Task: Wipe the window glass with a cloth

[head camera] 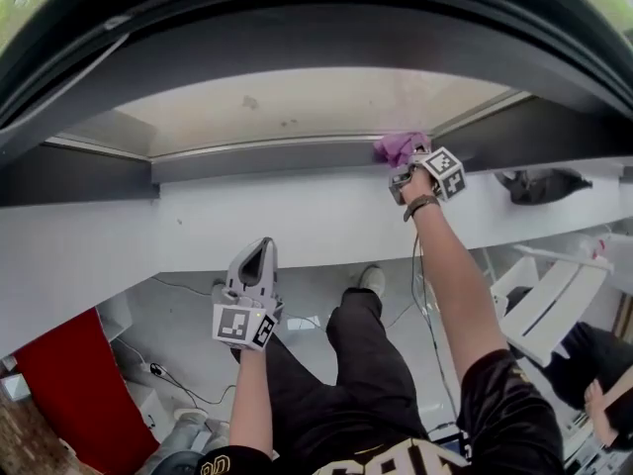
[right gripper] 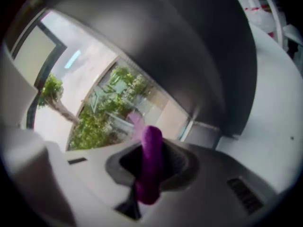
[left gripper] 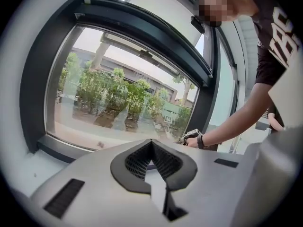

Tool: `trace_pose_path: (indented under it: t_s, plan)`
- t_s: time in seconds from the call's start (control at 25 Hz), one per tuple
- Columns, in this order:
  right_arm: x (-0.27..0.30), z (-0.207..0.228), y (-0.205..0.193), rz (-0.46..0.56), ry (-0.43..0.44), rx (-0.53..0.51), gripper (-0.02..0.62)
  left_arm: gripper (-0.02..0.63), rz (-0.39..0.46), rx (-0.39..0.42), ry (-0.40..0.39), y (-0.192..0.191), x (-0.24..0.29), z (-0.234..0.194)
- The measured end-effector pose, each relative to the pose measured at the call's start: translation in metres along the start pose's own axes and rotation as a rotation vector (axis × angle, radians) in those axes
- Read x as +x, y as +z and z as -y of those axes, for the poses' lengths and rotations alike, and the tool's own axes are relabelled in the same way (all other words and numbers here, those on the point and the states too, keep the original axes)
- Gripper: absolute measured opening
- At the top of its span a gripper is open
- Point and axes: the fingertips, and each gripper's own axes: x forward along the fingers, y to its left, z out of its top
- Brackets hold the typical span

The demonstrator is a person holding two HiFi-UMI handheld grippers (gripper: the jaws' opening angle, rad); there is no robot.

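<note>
Head view first: the window glass [head camera: 297, 107] sits in a thick dark frame [head camera: 297, 38] with curved corners, and there's a smooth white sill [head camera: 297, 221] below it. The right gripper [head camera: 407, 169] is up at the bottom right corner of the pane, with a soft purple cloth [head camera: 400, 147] bunched up against the glass right by the frame.

The right gripper view shows the jaws pinched tight on that cloth [right gripper: 150, 183]. It's squeezed into a fat rounded roll, and its long axis runs along the jaws with the free end poking out toward the glass [right gripper: 109, 103], where you can see green trees through it.

The left gripper [head camera: 259, 250] hangs low, well away from the window and out over the floor. In the left gripper view its dark ribbed pads [left gripper: 137, 162] form a V, the tips are closed together, and there's nothing gripped between them. It faces the glass [left gripper: 118, 93] from below the sill.

There's a glossy red panel [head camera: 59, 384] on the floor at the left.
</note>
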Motion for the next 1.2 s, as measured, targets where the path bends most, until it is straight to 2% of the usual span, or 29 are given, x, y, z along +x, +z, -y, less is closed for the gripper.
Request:
trace_pose_path:
  t_s: [0.08,0.16,0.24,0.32,0.48,0.6,0.8,0.92,1.08,1.2]
  plan:
    - [-0.009,0.008,0.026,-0.015,0.023,0.001,0.071,0.010,-0.004,-0.001,-0.016,-0.003,0.015,0.036]
    - [-0.024,-0.018,0.021,-0.125,0.129,-0.055,0.067,0.009,0.008,-0.005,-0.020,0.004,0.027,0.066]
    - [-0.062,-0.052,0.006,-0.236,0.243,-0.149,0.067,0.010,0.022,-0.019,-0.013,0.017,0.030,0.096]
    - [-0.114,-0.079,-0.011,-0.306,0.335,-0.239,0.067,0.009,0.032,-0.035,0.000,0.037,0.020,0.122]
    - [-0.218,-0.138,-0.042,-0.353,0.493,-0.467,0.067,0.009,0.053,-0.034,0.016,0.090,-0.011,0.146]
    - [-0.284,-0.187,-0.047,-0.282,0.571,-0.627,0.067,0.009,0.084,-0.008,-0.009,0.137,-0.032,0.149]
    - [-0.389,-0.270,-0.075,-0.149,0.656,-0.718,0.067,0.010,0.106,0.007,-0.040,0.194,-0.081,0.132]
    - [-0.441,-0.318,-0.084,-0.012,0.656,-0.834,0.067,0.009,0.115,0.054,-0.101,0.225,-0.095,0.126]
    - [-0.485,-0.380,-0.102,0.200,0.601,-1.006,0.067,0.009,0.162,0.172,-0.161,0.272,-0.116,0.104]
    - [-0.512,-0.418,-0.128,0.285,0.587,-1.115,0.067,0.009,0.197,0.243,-0.175,0.301,-0.140,0.085]
